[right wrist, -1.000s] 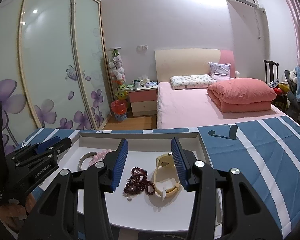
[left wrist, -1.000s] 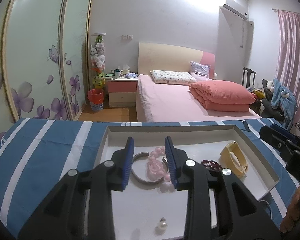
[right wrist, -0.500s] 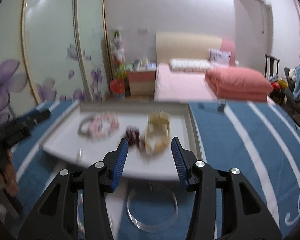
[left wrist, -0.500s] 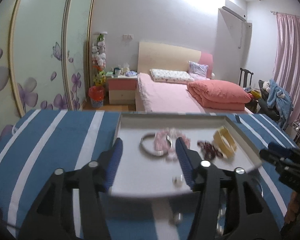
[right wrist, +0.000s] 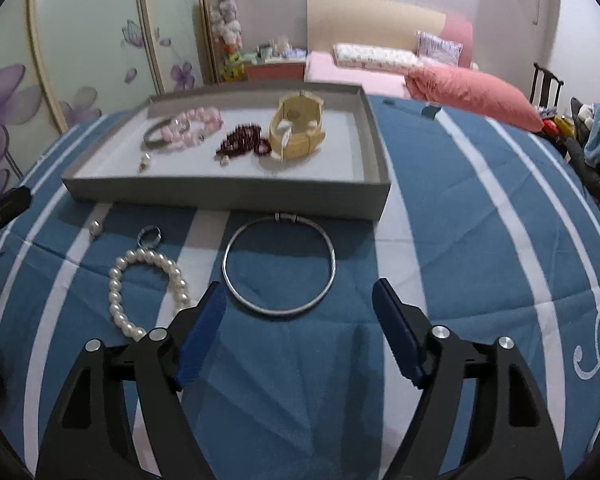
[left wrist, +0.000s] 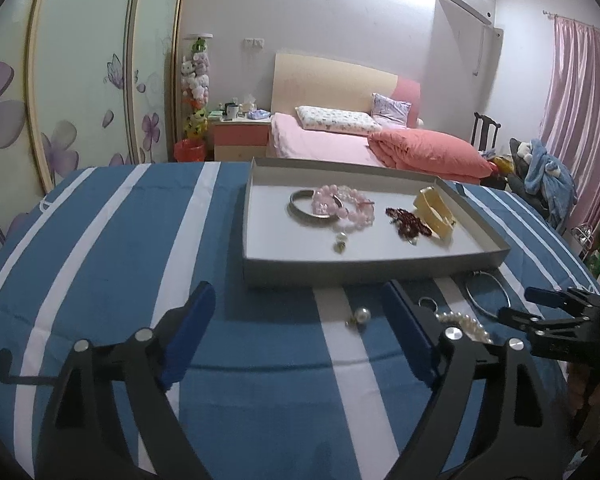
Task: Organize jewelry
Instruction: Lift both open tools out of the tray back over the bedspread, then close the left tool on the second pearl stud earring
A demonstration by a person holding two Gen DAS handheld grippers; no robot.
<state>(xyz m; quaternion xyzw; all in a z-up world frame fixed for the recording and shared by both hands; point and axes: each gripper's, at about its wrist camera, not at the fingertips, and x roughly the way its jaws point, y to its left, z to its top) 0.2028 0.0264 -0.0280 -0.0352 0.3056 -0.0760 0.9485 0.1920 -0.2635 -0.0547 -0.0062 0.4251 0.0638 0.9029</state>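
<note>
A grey tray [left wrist: 256, 236] [right wrist: 228, 194] on the blue striped cloth holds a pink bead bracelet [left wrist: 346, 206] [right wrist: 196, 120], a silver bangle [left wrist: 300, 210], a dark red bead string [left wrist: 406, 222] [right wrist: 242, 144], a cream cuff [left wrist: 434, 210] [right wrist: 298, 130] and a pearl earring [left wrist: 341, 240]. In front of the tray lie a large silver hoop [right wrist: 279, 268] [left wrist: 487, 294], a pearl bracelet [right wrist: 148, 284] [left wrist: 466, 324], a small ring [right wrist: 150, 236] and a pearl earring [left wrist: 360, 316] [right wrist: 95, 227]. My left gripper [left wrist: 300, 328] and right gripper [right wrist: 298, 322] are open and empty, near the cloth.
The striped cloth [left wrist: 112, 240] covers the whole work surface. Behind it are a pink bed [left wrist: 340, 140], a nightstand [left wrist: 240, 136], sliding wardrobe doors [left wrist: 80, 80] at left and a chair with clothes [left wrist: 540, 168] at right.
Both grippers have pulled back from over the tray towards the near side and opened wider. The loose jewelry in front of the tray has come into view.
</note>
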